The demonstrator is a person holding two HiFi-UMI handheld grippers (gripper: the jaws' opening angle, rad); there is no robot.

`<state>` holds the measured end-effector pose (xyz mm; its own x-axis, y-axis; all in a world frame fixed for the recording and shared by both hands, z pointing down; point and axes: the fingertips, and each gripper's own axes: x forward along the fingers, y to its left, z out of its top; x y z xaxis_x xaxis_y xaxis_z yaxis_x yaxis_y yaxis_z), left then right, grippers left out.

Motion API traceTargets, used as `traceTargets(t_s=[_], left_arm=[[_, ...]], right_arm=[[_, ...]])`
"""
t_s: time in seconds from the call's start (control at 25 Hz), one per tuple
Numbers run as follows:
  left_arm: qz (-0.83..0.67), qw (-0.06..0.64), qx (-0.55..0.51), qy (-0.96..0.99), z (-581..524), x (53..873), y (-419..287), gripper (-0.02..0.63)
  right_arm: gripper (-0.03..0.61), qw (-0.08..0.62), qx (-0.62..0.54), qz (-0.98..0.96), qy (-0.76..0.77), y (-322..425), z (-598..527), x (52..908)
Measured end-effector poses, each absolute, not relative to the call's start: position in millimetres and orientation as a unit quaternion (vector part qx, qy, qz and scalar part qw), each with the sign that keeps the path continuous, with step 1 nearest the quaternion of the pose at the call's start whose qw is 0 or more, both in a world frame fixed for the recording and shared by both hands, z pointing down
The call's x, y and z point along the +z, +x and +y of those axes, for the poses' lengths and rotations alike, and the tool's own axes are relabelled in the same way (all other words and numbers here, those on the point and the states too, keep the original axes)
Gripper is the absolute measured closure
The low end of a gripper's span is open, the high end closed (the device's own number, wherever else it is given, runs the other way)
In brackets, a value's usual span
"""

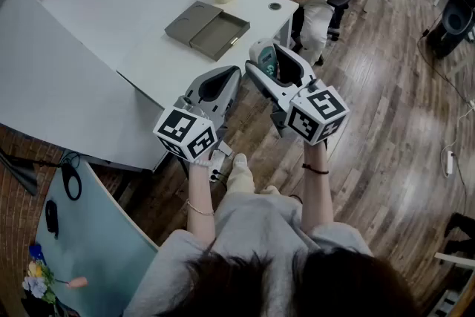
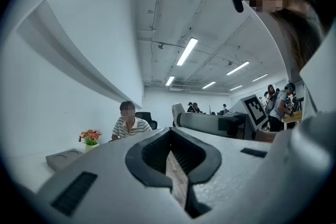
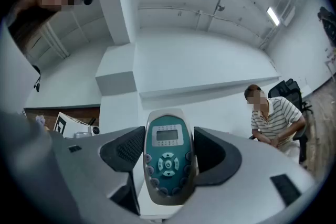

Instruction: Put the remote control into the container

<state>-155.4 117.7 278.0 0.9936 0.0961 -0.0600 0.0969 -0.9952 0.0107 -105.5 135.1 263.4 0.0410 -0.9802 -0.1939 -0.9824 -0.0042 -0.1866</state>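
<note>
Clamping oval remote control (image 3: 167, 162) (plastic, seemingly).

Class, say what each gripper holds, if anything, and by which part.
The right gripper clamps the teal-and-silver oval remote control by its two long side edges. The left gripper holds nothing.

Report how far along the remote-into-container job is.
Done: the right gripper is clamped on the remote control, which is lifted clear of any surface. In hand: it is held up near the table edge. Left: lowering it into the open grey container on that table, which holds no remote yet, then letting go. The left gripper is shut and empty.
</note>
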Motion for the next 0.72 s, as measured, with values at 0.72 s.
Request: traceTargets(t_s=[0.72], left_arm=[[0.043, 0.021, -0.033, 0.998, 116.0, 286.4, -159.0, 0.611]], right_arm=[[0.288, 0.124, 0.004, 0.692, -0.711, -108.0, 135.3, 268.2]])
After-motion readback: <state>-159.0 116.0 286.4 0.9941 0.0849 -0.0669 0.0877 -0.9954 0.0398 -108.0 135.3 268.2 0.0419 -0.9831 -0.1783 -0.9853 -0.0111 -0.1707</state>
